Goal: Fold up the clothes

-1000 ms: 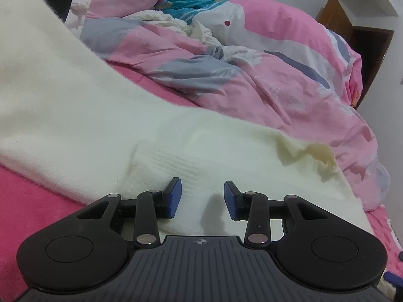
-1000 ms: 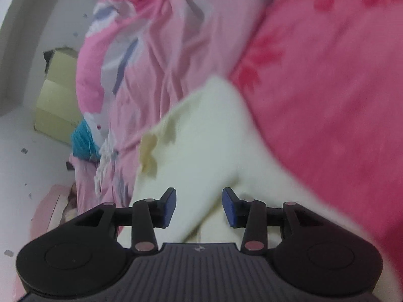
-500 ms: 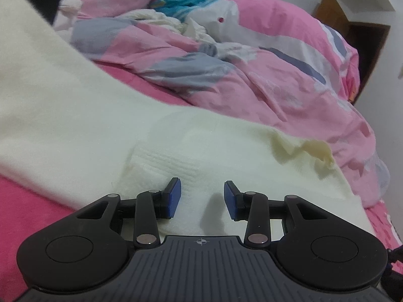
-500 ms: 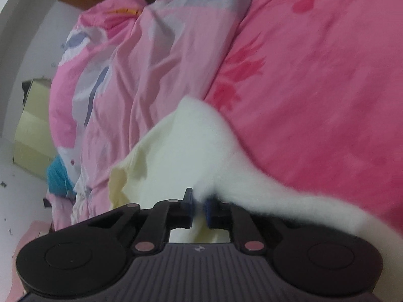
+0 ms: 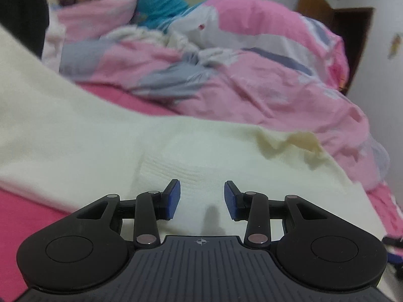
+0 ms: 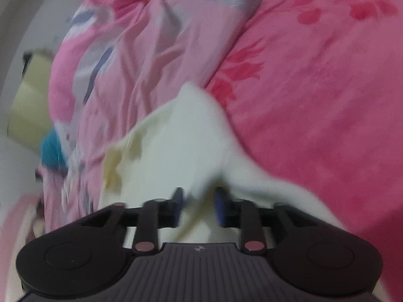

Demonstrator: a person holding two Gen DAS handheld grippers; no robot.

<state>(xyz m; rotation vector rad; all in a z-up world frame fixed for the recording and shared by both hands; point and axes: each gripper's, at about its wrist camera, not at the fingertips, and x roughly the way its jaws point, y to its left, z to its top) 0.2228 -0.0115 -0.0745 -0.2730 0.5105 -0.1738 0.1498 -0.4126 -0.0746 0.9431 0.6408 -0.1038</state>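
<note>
Right wrist view shows right tool (image 6: 199, 203) pinching cream garment (image 6: 176, 138), left tool (image 5: 201, 197) released above it; risks slipping from that thin, blurred grip.

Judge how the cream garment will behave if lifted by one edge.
The cream garment probably flops: it drapes and bunches between the right gripper fingers. Its fuzzy knit likely resists slipping. It looks thick, so probably heavyish for cloth.

1 cream garment (image 5: 105, 136), 1 duvet (image 5: 252, 80), 2 grippers
</note>
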